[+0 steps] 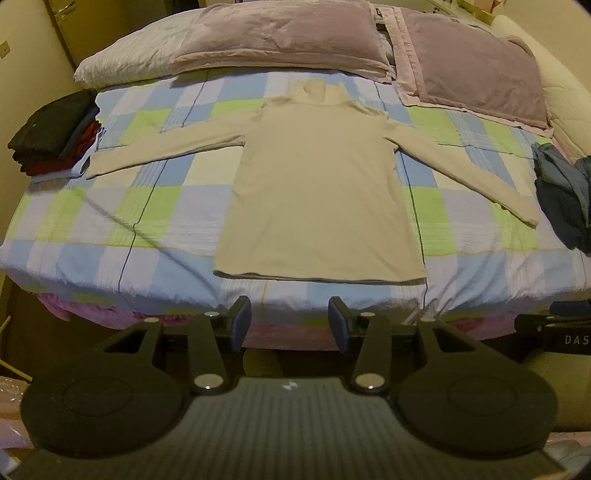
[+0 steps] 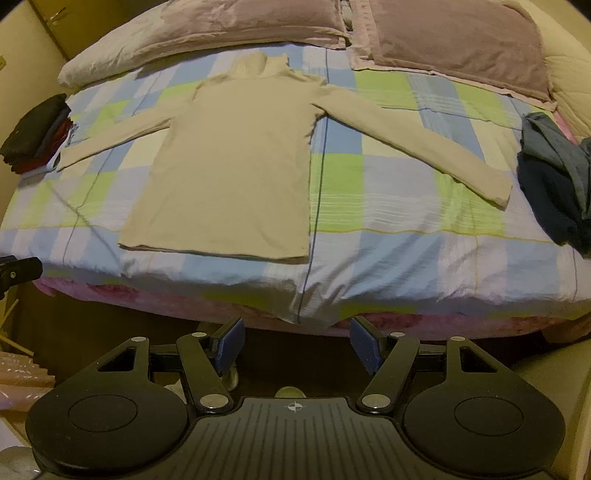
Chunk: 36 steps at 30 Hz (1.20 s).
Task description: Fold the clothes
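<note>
So going left to right across the bed [image 1: 92, 236]: there's a folded stack [image 1: 55, 133] of dark and red clothes at the left edge, nearly touching the cuff of the left sleeve [image 1: 166, 147]. Then the beige turtleneck [image 1: 317, 192] itself, laid flat and face up in the middle of the checkered cover, collar toward the pillows [image 1: 280, 33], hem near the front edge, both sleeves spread out wide. Past the right sleeve [image 2: 424, 140] is a crumpled blue pile [image 2: 554, 177] waiting its turn. Both grippers hang off the front edge of the bed, clear of the fabric: left gripper [image 1: 290, 325] has its jaws partly apart with nothing between them, right gripper [image 2: 297, 345] is spread wider, also empty. Looks to me like the spreading is done and the first fold comes next. I'd take one sleeve at the cuff, bring it across the chest, and pinch only the sleeve, not the cover underneath. Keep that left cuff from dragging the finished stack.
</note>
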Motion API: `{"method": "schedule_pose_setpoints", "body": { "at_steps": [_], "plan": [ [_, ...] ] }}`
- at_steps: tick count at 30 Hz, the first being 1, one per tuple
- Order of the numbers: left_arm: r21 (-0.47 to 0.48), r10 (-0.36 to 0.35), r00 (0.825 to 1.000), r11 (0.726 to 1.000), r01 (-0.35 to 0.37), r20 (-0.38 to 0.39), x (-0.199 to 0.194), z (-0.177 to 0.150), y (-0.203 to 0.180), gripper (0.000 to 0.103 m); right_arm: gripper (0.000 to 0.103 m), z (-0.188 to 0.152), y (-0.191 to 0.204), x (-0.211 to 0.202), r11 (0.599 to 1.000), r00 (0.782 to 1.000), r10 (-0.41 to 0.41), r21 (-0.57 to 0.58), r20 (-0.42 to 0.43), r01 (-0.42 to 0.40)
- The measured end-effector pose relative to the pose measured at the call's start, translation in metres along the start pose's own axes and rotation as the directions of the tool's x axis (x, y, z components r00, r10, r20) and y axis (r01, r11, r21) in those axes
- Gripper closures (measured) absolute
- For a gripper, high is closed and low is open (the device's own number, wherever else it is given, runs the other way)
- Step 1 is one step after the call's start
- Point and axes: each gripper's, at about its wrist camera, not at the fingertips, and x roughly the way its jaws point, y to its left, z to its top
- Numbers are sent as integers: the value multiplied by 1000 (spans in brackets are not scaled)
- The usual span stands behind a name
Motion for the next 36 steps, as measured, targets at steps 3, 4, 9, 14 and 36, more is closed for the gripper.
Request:
{"method": "schedule_pose_setpoints", "body": {
  "at_steps": [3,4,9,14,36],
  "plan": [
    [7,0,1000,1000,0,1,-1,0,-1,60,36,-1,1,-1,1000,1000,-2,2,-6,2],
    [7,0,1000,1000,0,1,-1,0,-1,60,36,-1,2,-1,1000,1000,-4,0,-8,4],
    [6,0,1000,1000,0,-6,-1,-1,0,60,36,-2,4,-3,1000,1000,-8,-6,-6,8],
    [4,-3,1000,1000,4,-8,-1,-1,-1,60,36,-4,6,-4,1000,1000,-14,-13,0,14],
    [-43,23,1000,999,-24,-18,35,36,20,59,36,42,11,17,1000,1000,-3,-26,4,3]
  ]
}}
